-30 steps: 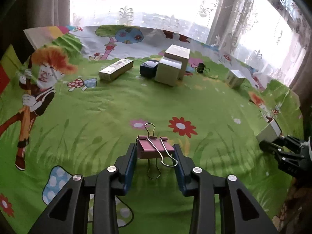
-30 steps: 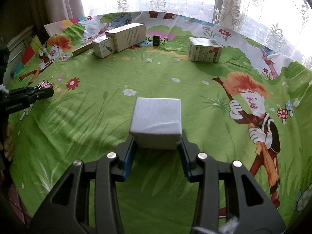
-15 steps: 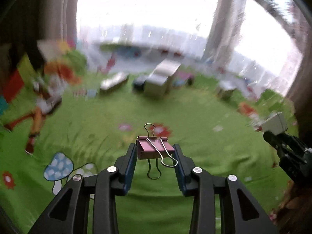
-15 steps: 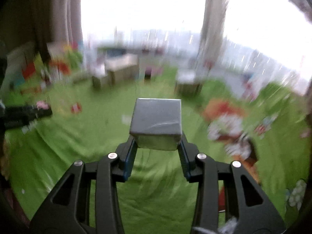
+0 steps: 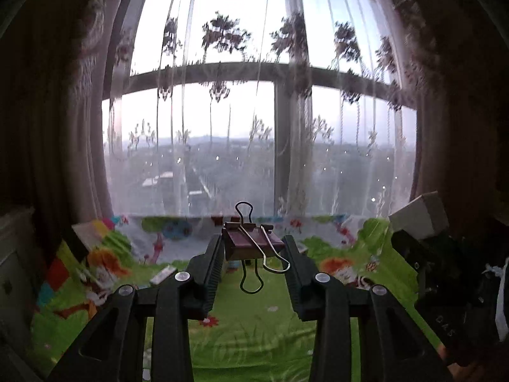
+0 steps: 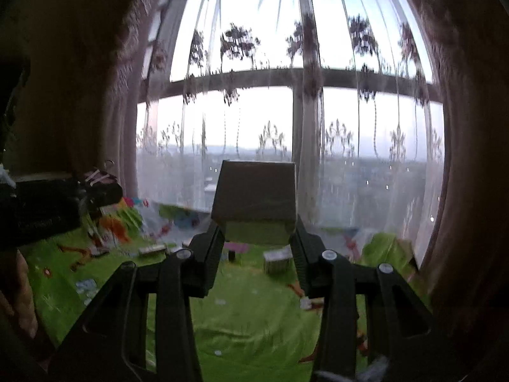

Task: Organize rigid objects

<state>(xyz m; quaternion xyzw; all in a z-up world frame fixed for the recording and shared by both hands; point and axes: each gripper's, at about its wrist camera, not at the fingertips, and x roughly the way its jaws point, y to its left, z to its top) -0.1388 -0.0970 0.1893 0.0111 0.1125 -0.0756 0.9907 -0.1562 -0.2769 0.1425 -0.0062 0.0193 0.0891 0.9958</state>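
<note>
Both grippers have lifted: left gripper point(image 5: 253, 248) grasping binder clip point(image 5: 251, 242), right gripper point(image 6: 256, 238) grasping box point(image 6: 254, 197); next, carry them to a sorting spot.

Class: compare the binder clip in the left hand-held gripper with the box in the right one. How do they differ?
The binder clip is small, pinkish, with wire handles; the box is a larger, plain, pale block. The clip sits low between its fingers; the box rises well above its fingers. Both are clamped and held off the cloth.
</note>
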